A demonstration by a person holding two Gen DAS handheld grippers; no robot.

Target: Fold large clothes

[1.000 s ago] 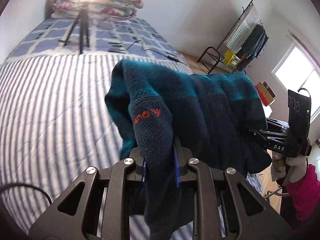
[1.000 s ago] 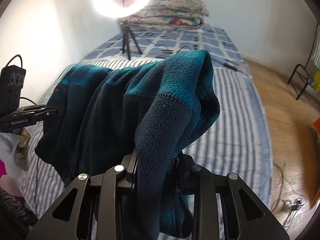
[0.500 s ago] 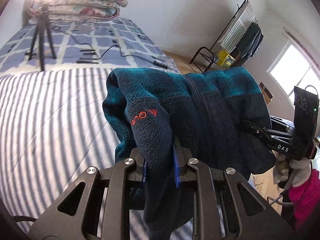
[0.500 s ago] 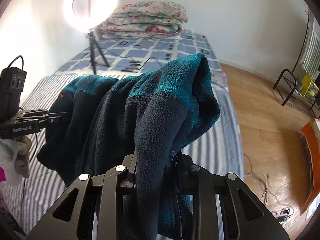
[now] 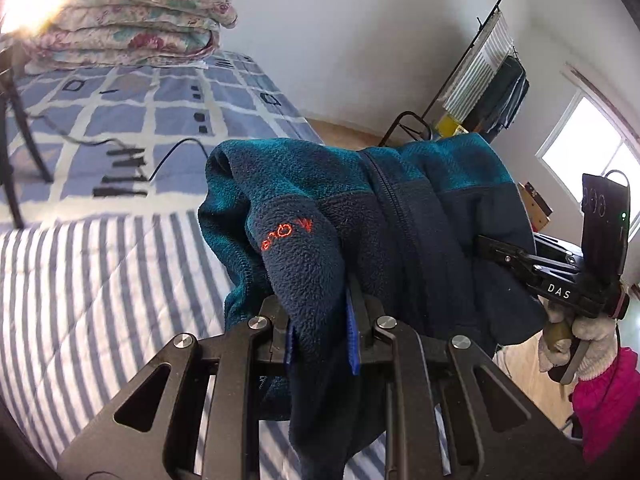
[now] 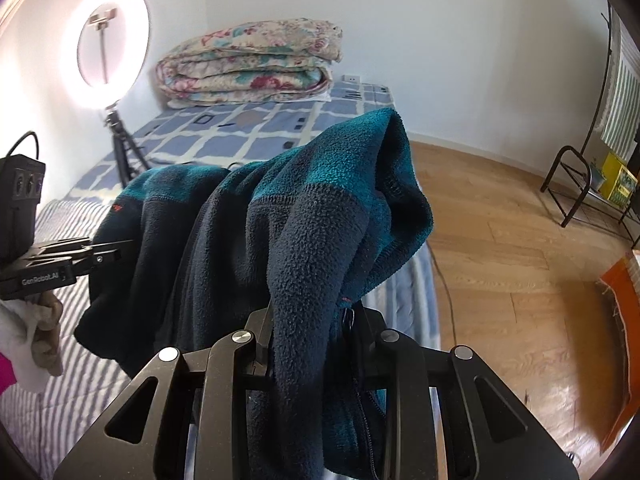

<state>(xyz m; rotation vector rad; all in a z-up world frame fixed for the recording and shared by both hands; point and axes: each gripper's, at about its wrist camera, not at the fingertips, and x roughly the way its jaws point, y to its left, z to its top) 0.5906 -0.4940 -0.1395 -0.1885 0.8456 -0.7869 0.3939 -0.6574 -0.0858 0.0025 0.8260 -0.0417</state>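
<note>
- Fleece jacket (image 5: 400, 220), teal and navy, is held up above the striped bed (image 5: 80, 280).
- One fold is clamped by the left hand-held gripper (image 5: 320, 332).
- Another fold is clamped by the right hand-held gripper (image 6: 308, 336).

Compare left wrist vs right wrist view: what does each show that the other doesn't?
Left wrist only: the window, the orange logo on the fleece, the right gripper from the side.
Right wrist only: the ring light on its tripod, the wood floor, the left gripper from the side.
Both: the teal and navy fleece jacket clamped in both grippers, the striped bed, the folded floral quilt.
</note>
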